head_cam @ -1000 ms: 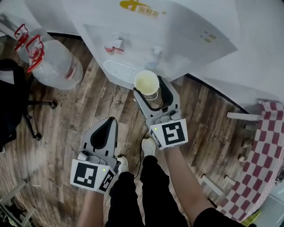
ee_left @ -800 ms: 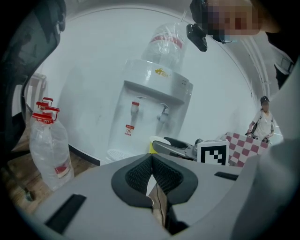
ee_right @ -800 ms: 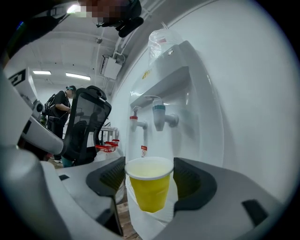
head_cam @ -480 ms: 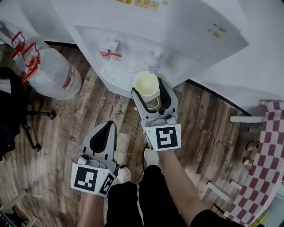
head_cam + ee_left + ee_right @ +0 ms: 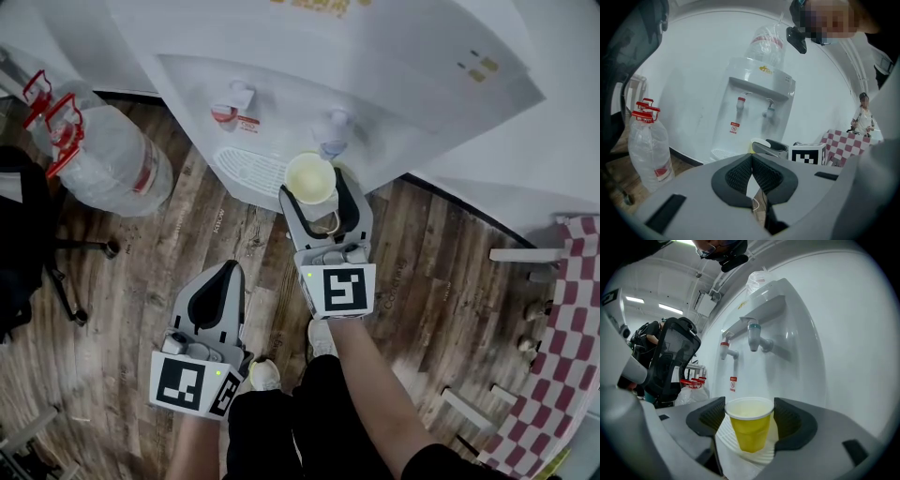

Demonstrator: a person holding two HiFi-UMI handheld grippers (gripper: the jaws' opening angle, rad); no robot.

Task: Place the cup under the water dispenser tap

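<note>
No legible text on water dispenser [image 5: 375, 84]

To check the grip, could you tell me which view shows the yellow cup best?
The right gripper view: the yellow cup sits upright between the jaws of the right tool. The head view shows it from above; the left gripper view, just a sliver.

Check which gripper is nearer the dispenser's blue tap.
Right. The right gripper holds the yellow cup just in front of the blue tap, below it; the left gripper, shut and empty, sits well back over the wooden floor.
</note>
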